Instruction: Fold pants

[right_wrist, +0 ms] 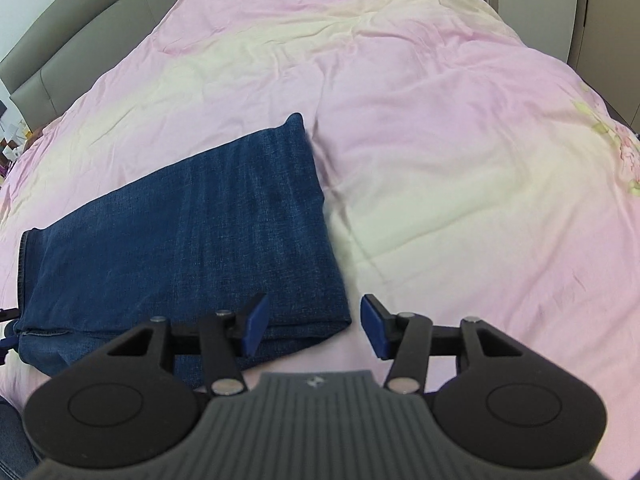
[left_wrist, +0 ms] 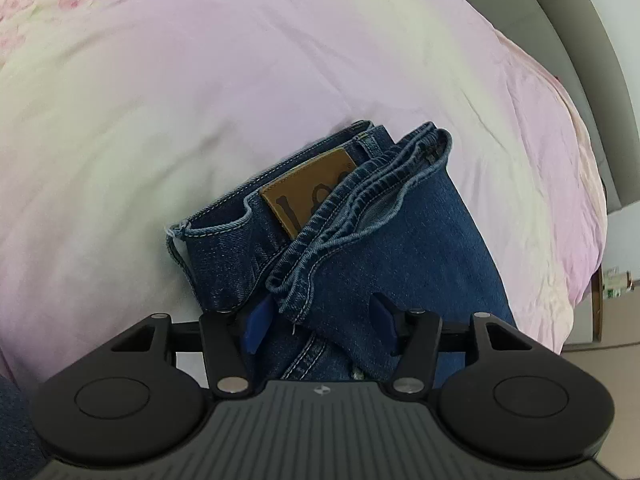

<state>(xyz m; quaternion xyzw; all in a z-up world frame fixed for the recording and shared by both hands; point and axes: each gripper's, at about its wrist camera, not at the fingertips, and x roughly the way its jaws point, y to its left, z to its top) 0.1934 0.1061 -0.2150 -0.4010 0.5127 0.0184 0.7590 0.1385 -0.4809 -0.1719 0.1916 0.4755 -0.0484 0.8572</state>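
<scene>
Here, folded jeans (right_wrist: 192,232) lengthwise across the pink duvet (right_wrist: 440,140), waistband toward the spread-jawed left hand-held gripper (left_wrist: 320,320); right hand-held gripper (right_wrist: 316,328) likewise agape.

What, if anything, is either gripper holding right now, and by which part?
Nothing is held: the left gripper and right gripper are both open over the folded jeans.

My left wrist camera sits low behind the left gripper (left_wrist: 320,324), looking forward along its fingers, close over the hem-and-waistband end of the jeans (left_wrist: 360,240); the bedspread (left_wrist: 200,100) fills the field from 9 to 3 o'clock. My right wrist camera, behind the right gripper (right_wrist: 314,328), looks down from slightly farther off at the jeans' folded end (right_wrist: 200,220), lying toward 10 o'clock. Both views share jeans and bedspread.
</scene>
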